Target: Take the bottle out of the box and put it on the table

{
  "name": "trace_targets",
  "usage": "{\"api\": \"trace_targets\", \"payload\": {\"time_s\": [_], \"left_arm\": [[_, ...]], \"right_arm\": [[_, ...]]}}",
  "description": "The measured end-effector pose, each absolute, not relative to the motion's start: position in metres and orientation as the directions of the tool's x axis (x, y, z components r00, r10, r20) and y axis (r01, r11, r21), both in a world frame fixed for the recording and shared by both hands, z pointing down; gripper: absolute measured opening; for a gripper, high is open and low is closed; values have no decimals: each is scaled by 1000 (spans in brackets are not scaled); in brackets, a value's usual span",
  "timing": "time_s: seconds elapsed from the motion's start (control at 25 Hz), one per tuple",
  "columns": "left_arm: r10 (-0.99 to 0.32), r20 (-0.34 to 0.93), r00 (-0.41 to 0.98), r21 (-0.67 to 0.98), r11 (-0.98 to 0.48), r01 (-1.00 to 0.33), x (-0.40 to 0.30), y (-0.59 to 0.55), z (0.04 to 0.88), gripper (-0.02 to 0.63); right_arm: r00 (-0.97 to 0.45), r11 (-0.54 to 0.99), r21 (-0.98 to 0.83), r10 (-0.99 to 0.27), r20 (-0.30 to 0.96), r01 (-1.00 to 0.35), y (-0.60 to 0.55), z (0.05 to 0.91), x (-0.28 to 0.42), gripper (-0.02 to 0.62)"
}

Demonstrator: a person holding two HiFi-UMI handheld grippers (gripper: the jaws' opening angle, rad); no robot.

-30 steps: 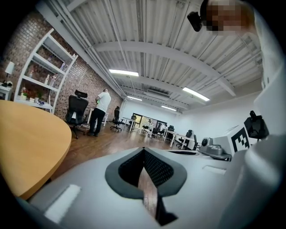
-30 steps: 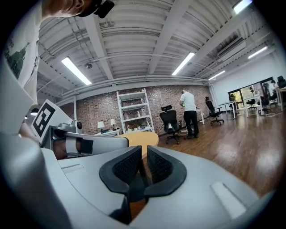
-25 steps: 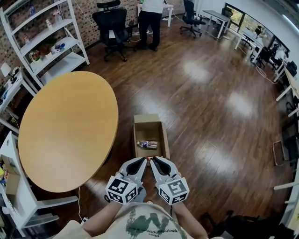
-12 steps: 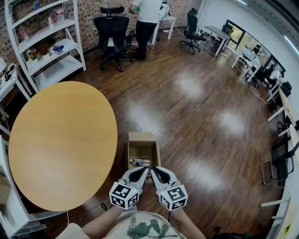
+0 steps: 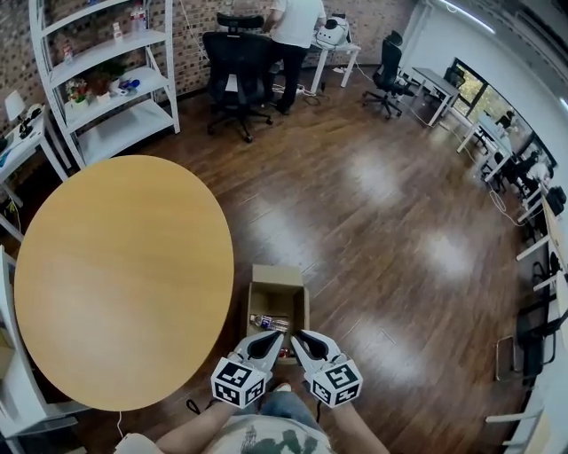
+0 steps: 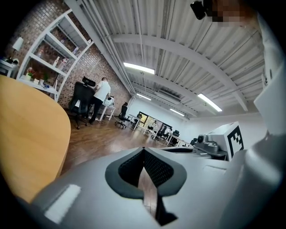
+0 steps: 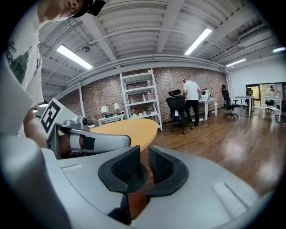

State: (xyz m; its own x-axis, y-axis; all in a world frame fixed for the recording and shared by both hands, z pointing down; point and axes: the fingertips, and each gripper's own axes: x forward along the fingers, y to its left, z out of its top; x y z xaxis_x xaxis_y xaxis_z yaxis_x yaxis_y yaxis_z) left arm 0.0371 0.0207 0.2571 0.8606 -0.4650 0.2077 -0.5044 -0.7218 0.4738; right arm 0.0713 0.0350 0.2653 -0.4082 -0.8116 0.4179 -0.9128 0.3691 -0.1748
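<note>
I see a dark, glossy wooden plank floor [image 5: 382, 222] across most of the head view. A large round table with a tan wooden top [image 5: 115, 275] takes up the left side. Its top is bare. A white metal shelving unit [image 5: 106, 80] stands against the brick wall behind the table. It carries small items that I cannot identify. A black office chair [image 5: 235, 66] stands right of the shelving. A person in a white top and dark trousers [image 5: 293, 27] stands just beside the chair at a white desk.

An open brown cardboard box [image 5: 277, 279] sits on the floor just beside the table's right edge, with its flaps up. Both grippers hang side by side over the near end of this box, tips pointing away from me.

I find the left gripper [image 5: 275, 338] with its fingertips closed against each other. Only a thin sliver of floor shows behind the pads, and nothing is held between them. I find the right gripper [image 5: 299, 337] with its dark ribbed pads a narrow gap apart. Its jaws have just been opening, and nothing stands between them. Neither gripper touches the box contents.

A clear plastic bottle with a printed label [image 5: 269, 323] lies on its side across the box floor, just ahead of the two sets of fingertips. A small red item shows close under the tips, and I cannot tell what it is
</note>
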Motion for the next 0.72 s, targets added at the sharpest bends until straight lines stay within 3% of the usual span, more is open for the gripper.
{"api": "trace_targets", "payload": {"time_s": [0.72], "left_arm": [[-583,416,698,505,-490,-710,105,-60,412,-2]], "right_arm": [[-589,498,-321,-607,533,-805,-46,445,128,71]]}}
